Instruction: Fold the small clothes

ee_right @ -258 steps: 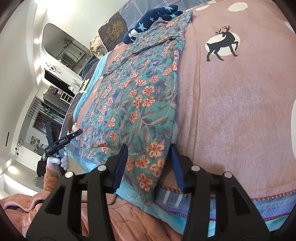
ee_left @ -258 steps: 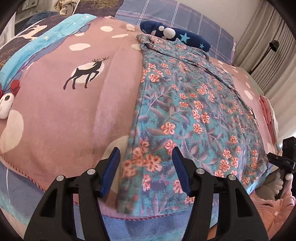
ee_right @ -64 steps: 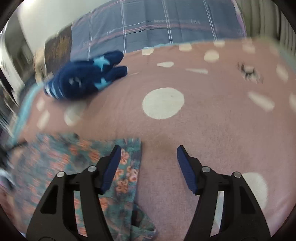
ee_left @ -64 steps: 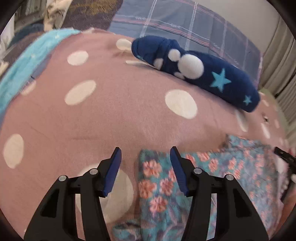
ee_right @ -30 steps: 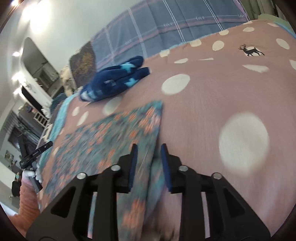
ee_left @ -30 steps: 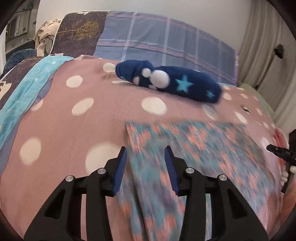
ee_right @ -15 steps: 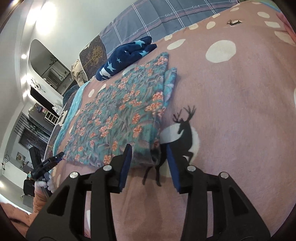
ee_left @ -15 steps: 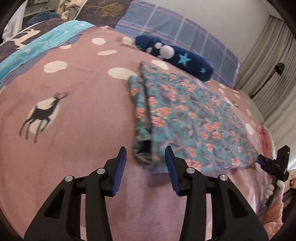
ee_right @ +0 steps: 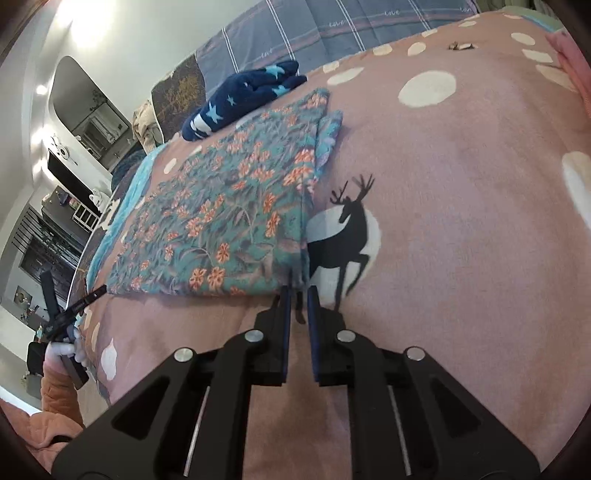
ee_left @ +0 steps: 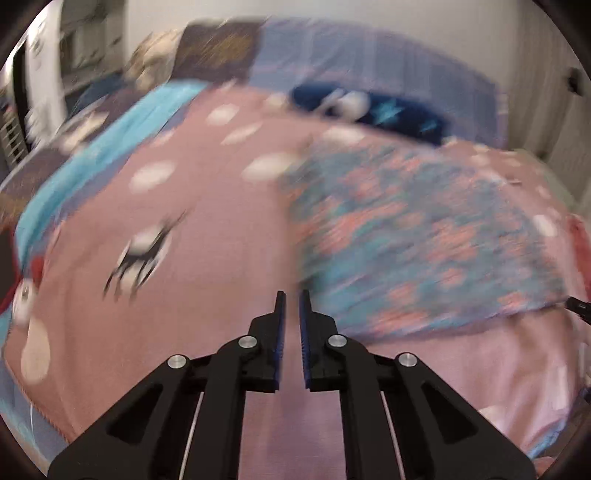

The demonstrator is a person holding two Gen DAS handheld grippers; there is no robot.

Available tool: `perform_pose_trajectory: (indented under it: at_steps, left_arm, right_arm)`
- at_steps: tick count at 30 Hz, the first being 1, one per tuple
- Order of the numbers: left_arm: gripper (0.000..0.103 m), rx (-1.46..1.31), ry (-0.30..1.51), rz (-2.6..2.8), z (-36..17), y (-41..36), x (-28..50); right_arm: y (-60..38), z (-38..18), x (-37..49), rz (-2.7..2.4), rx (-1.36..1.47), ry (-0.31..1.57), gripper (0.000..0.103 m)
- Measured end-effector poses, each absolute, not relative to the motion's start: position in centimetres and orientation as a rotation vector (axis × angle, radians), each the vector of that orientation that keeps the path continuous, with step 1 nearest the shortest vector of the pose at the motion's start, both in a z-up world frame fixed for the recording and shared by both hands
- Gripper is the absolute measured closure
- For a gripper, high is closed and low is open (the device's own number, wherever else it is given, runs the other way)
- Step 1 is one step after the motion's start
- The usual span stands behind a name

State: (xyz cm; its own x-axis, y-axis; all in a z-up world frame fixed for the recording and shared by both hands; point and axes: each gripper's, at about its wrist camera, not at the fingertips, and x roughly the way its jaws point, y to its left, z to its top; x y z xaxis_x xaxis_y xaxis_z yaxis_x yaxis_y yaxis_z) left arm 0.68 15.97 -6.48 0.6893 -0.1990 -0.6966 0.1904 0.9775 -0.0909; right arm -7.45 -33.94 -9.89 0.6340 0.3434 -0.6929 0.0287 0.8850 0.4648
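The floral garment (ee_right: 229,206) lies folded flat on the pink blanket (ee_right: 461,229), ahead and to the left of the right claw (ee_right: 298,295). Its near right corner sits right at that claw's tips, by the black deer print (ee_right: 347,236) on the blanket. The right claw's jaws are drawn narrow, with only a thin slit between the blue pads (ee_right: 285,325); a bit of the garment's corner appears to reach into the slit, though whether the pads actually pinch it cannot be told. Along the garment's right edge a second layer peeks out from under the top one. Beyond its far edge rests a dark blue cloth with light stars (ee_right: 243,99), and past that a grey plaid cover (ee_right: 332,33). Far to the left in the right wrist view, the left claw (ee_right: 79,301) shows small near the garment's near left corner. The left wrist view is heavily blurred. There the left claw (ee_left: 291,295) is also narrow, its blue pads (ee_left: 280,332) almost together with nothing visible between them, and the blurred garment (ee_left: 417,236) spreads ahead and to its right over the blanket (ee_left: 207,258), its near left corner close to the tips but apart from them.
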Motion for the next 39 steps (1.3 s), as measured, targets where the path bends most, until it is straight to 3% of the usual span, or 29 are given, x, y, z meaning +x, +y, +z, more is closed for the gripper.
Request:
perform_pose_trajectory:
  at_steps: [2, 4, 12, 20, 22, 24, 28, 39]
  left_arm:
    - [0.088, 0.03, 0.723, -0.346, -4.6, 12.0, 0.2]
    - [0.072, 0.091, 0.708, -0.543, -3.7, 5.6, -0.3]
    - [0.07, 0.447, 0.732, -0.873, -7.3, -13.6, -3.3]
    - [0.061, 0.605, 0.734, -0.92, -9.9, -21.9, -4.6]
    - [0.066, 0.597, 0.729, -0.896, -9.8, -22.3, -4.3]
    - [0.094, 0.503, 0.744, -0.887, -9.0, -21.5, -3.3]
    - [0.094, 0.169, 0.838, -0.888, -7.0, -17.3, -0.1]
    - [0.093, 0.014, 0.863, -0.824, -7.5, -14.4, 0.1]
  right_arm:
    - [-34.9, -9.4, -7.7, 0.191, 0.497, 0.839, 0.089]
    - [-35.7, -8.9, -7.5, 0.192, 0.516, 0.814, 0.089]
    - [-36.3, -9.5, -7.2, 0.228, 0.506, 0.806, 0.084]
    - [-39.5, -8.3, -6.7, 0.226, 0.57, 0.732, 0.072]
    - [-39.6, -8.2, -6.0, 0.247, 0.566, 0.735, 0.071]
    - [-39.5, -8.0, -5.1, 0.269, 0.551, 0.743, 0.07]
    - [-39.4, -7.4, -3.8, 0.305, 0.515, 0.766, 0.068]
    - [-37.6, -8.4, -1.8, 0.45, 0.493, 0.874, 0.068]
